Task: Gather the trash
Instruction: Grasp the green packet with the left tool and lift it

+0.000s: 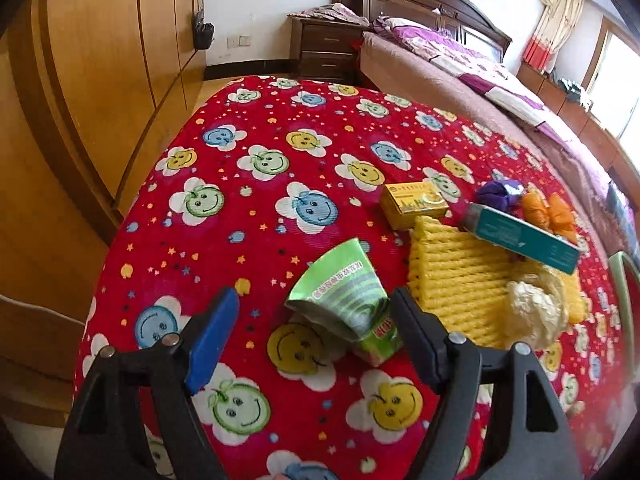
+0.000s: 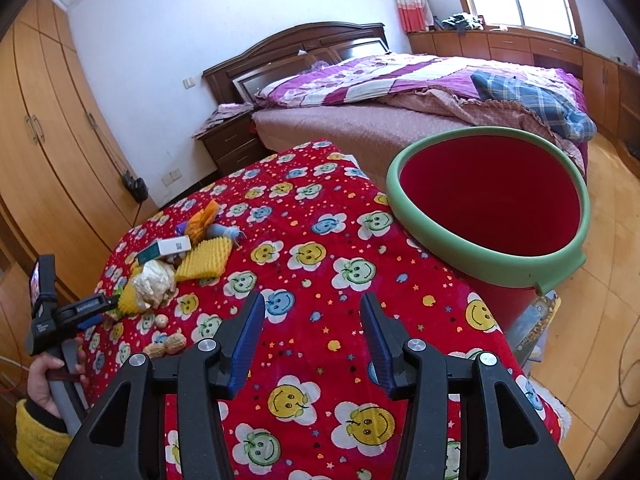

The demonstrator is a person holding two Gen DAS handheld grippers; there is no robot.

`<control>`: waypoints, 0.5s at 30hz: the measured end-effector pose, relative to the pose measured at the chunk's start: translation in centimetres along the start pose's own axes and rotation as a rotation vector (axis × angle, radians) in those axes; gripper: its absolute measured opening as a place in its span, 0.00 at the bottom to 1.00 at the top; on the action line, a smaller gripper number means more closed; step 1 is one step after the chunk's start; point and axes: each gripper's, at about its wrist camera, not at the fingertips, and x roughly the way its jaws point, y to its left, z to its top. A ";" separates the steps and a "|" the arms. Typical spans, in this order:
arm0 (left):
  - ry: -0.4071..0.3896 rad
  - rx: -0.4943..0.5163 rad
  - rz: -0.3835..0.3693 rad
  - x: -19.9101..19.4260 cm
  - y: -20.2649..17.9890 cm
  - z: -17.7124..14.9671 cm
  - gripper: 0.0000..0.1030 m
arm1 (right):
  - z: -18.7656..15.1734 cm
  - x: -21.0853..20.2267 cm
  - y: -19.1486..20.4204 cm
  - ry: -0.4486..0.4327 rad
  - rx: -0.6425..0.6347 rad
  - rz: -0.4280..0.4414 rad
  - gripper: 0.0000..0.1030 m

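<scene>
Trash lies on a table under a red smiley-flower cloth (image 1: 280,168). My left gripper (image 1: 316,304) is open, its jaws on either side of a crushed green carton (image 1: 348,300) and apart from it. Beyond lie a yellow box (image 1: 412,204), yellow foam mesh (image 1: 456,276), a crumpled cream bag (image 1: 536,312), a teal box (image 1: 520,236), and purple (image 1: 498,194) and orange wrappers (image 1: 550,212). My right gripper (image 2: 312,320) is open and empty over the cloth (image 2: 320,248). The red bin with a green rim (image 2: 440,232) stands at the table's right edge. The trash pile (image 2: 180,256) is to the left.
Peanut shells (image 2: 172,344) lie near the left gripper as the right wrist view shows it (image 2: 72,312). A bed (image 2: 400,92) stands behind the table, a nightstand (image 1: 324,48) beside it, wooden wardrobes (image 1: 92,60) on the left, and wood floor (image 2: 600,280) on the right.
</scene>
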 end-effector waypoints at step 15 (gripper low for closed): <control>-0.057 0.035 -0.006 -0.1 -1.8 0.1 0.32 | -0.6 1.3 0.1 0.049 0.005 0.005 0.49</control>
